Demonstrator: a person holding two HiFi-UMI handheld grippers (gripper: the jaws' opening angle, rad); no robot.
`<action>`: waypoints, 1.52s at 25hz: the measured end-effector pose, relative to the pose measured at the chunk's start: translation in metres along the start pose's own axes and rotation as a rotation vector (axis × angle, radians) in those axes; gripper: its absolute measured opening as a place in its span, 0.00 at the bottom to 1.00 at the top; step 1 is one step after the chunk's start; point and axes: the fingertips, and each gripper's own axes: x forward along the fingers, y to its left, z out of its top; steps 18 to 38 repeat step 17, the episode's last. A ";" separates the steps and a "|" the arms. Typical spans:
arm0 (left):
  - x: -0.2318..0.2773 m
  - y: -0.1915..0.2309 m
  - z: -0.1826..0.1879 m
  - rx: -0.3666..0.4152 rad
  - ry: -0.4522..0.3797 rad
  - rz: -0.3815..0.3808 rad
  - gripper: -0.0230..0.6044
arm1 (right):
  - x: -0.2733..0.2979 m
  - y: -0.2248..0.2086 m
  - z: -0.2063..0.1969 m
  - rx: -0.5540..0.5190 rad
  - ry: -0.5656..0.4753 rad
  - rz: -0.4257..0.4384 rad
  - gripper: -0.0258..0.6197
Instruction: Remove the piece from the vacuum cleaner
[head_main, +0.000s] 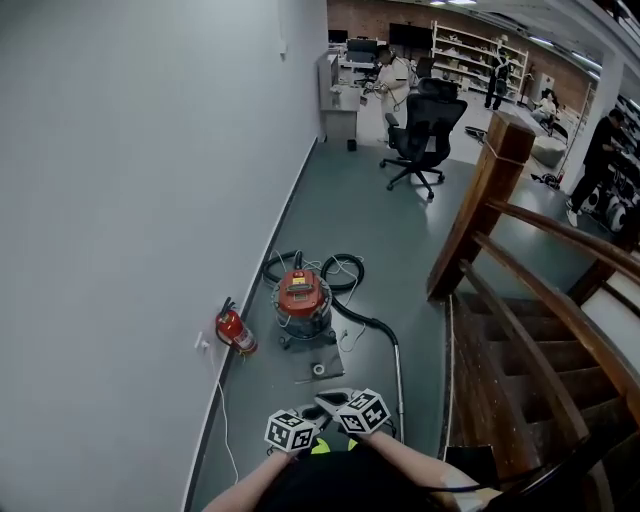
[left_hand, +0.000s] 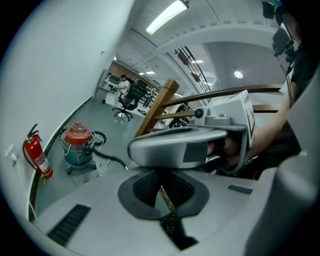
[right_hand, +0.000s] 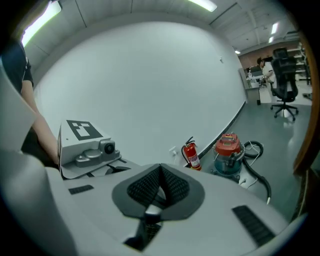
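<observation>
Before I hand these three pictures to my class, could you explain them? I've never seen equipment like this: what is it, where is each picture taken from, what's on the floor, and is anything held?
There is no robot here: a person carries a hand-held claw in each hand. The head view looks down from a camera on their head. The other two cameras ride on the left claw and the right claw. On the grey floor are a red-lidded vacuum cleaner with its black hose, and a fire extinguisher by the wall. Both claws are shut, holding nothing.
</observation>
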 end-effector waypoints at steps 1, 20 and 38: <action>-0.002 -0.003 0.000 0.006 -0.005 0.000 0.05 | -0.002 0.002 0.000 -0.006 -0.008 -0.002 0.06; -0.040 0.018 0.017 0.045 -0.102 0.107 0.05 | -0.011 0.006 0.018 -0.029 -0.096 -0.076 0.06; -0.040 0.018 0.017 0.045 -0.102 0.107 0.05 | -0.011 0.006 0.018 -0.029 -0.096 -0.076 0.06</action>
